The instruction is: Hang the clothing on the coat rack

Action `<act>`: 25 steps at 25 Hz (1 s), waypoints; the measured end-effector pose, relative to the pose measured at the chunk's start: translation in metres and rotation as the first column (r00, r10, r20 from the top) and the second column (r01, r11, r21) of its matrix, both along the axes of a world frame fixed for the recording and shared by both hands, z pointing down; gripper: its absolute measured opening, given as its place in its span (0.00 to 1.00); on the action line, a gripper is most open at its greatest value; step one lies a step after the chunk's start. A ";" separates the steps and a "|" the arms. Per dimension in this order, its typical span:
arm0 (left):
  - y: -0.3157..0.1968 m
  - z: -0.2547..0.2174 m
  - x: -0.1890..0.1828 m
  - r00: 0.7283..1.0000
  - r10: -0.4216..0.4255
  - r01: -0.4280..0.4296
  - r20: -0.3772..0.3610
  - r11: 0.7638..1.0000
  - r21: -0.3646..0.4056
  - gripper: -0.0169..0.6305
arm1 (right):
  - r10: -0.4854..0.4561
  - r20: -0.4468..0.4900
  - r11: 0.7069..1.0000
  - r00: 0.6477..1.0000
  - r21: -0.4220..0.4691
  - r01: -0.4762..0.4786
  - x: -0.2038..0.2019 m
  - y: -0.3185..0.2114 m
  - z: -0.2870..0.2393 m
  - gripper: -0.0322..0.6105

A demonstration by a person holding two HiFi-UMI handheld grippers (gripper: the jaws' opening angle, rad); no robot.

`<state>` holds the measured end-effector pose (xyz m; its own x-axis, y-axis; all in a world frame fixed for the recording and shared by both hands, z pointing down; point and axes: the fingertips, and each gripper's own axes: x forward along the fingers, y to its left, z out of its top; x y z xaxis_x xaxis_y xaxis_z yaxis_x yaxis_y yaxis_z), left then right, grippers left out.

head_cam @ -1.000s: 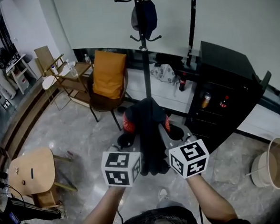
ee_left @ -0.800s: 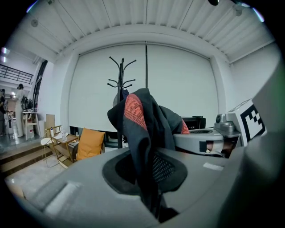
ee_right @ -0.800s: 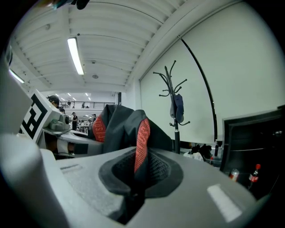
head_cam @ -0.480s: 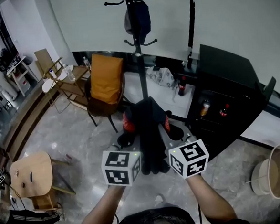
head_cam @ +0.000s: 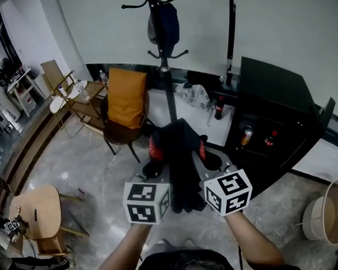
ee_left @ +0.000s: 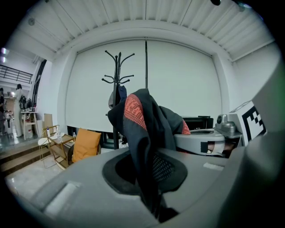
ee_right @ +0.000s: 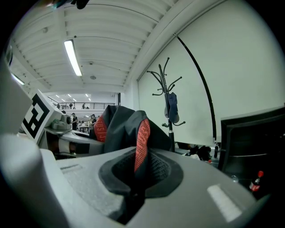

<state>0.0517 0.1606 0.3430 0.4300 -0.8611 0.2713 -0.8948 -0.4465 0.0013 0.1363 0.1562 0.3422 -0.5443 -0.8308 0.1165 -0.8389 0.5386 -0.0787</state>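
**Garment pinched in both claws, facing the coat rack**

Cloth fills both claws. The left gripper [ee_left: 156,207] has its jaws drawn narrow on a fold of the dark garment [head_cam: 179,157], which rises from the pinch and shows a patch of red-orange pattern. The right gripper [ee_right: 133,196] is clamped the same way on another fold, where a red-orange strip runs down into the gap. In the head view the two grippers sit side by side just in front of the person, with the garment bunched between and over them and a dark length hanging down between the marker cubes.

The coat rack [head_cam: 166,74] stands straight ahead at the far edge of the floor [head_cam: 90,166], against the white screen [head_cam: 288,19], well apart from the garment. A dark blue item [head_cam: 164,25] hangs from its upper hooks. A chair with an orange cushion [head_cam: 125,100] stands just left of the pole, and a black cabinet [head_cam: 273,101] stands to its right.
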 end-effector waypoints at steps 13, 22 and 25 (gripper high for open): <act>-0.055 0.008 -0.017 1.000 -0.019 0.019 -0.022 1.000 -0.012 0.08 | -0.015 -0.012 1.000 1.000 -0.014 0.015 -0.015 -0.051 0.009 0.08; -0.107 0.014 -0.044 0.999 0.008 -0.009 -0.040 1.000 -0.022 0.08 | 0.014 -0.022 1.000 1.000 -0.019 -0.014 -0.041 -0.100 0.013 0.08; -0.127 0.013 -0.054 0.999 0.030 -0.031 -0.045 0.999 -0.025 0.08 | 0.039 -0.030 0.999 0.999 -0.022 -0.040 -0.051 -0.119 0.012 0.08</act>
